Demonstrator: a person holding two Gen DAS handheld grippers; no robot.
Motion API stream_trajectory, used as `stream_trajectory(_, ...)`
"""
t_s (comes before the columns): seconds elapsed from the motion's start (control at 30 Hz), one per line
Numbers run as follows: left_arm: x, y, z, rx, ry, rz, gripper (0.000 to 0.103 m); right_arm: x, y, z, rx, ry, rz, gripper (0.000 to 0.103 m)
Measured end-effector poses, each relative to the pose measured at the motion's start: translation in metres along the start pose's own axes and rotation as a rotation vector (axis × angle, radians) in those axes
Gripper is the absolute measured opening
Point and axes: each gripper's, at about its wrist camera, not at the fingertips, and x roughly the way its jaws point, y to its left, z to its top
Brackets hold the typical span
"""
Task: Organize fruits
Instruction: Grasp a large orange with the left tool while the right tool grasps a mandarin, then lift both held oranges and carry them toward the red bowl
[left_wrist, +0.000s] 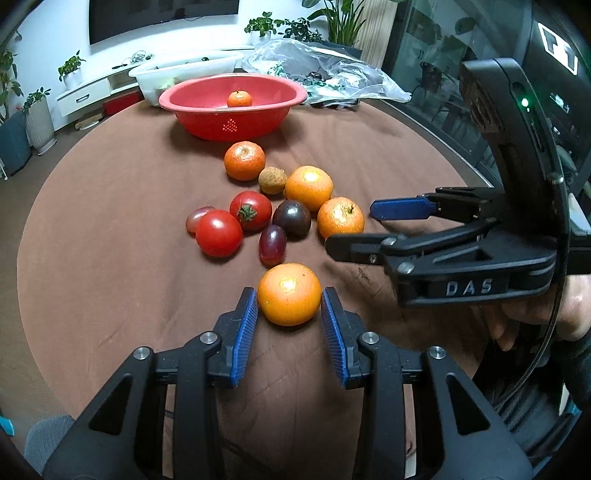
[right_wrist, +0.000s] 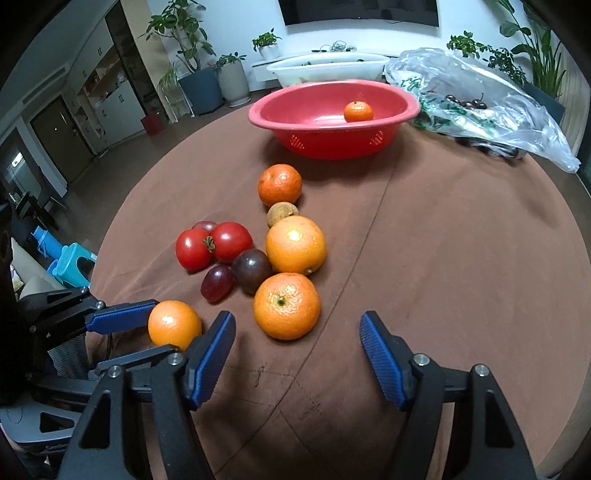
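The left gripper (left_wrist: 289, 306) clasps an orange (left_wrist: 289, 294) between its blue pads on the brown tablecloth (right_wrist: 461, 258). Only the right wrist view shows the right gripper (right_wrist: 297, 332) empty, jaws spread wide, a mandarin (right_wrist: 287, 305) just ahead. Beyond the fruit cluster, a red colander (right_wrist: 328, 110) holds one tangerine (right_wrist: 358, 111).
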Motion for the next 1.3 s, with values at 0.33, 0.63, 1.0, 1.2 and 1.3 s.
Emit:
stream_trajectory(0.33,0.009,0.0,0.008,0.006,0.014,-0.021,0.035,0.003,0.004,0.001,-0.035,0.013,-0.005,0.063)
stream_trajectory(0.63,0.018,-0.003,0.018,0.018,0.034,-0.024,0.035,0.0,0.004,0.002,-0.037,0.017,0.008,0.042)
stream_trajectory(1.0,0.025,0.0,0.014,-0.008,0.027,-0.04,0.034,-0.011,0.002,-0.001,-0.015,-0.002,0.01,0.04)
stream_trajectory(1.2,0.015,0.008,0.01,-0.027,0.006,-0.04,0.034,-0.016,-0.003,0.0,0.006,-0.013,0.019,0.04)
stream_trajectory(1.3,0.008,0.013,0.008,-0.041,-0.001,-0.044,0.034,-0.019,-0.006,-0.001,0.02,-0.019,0.021,0.04)
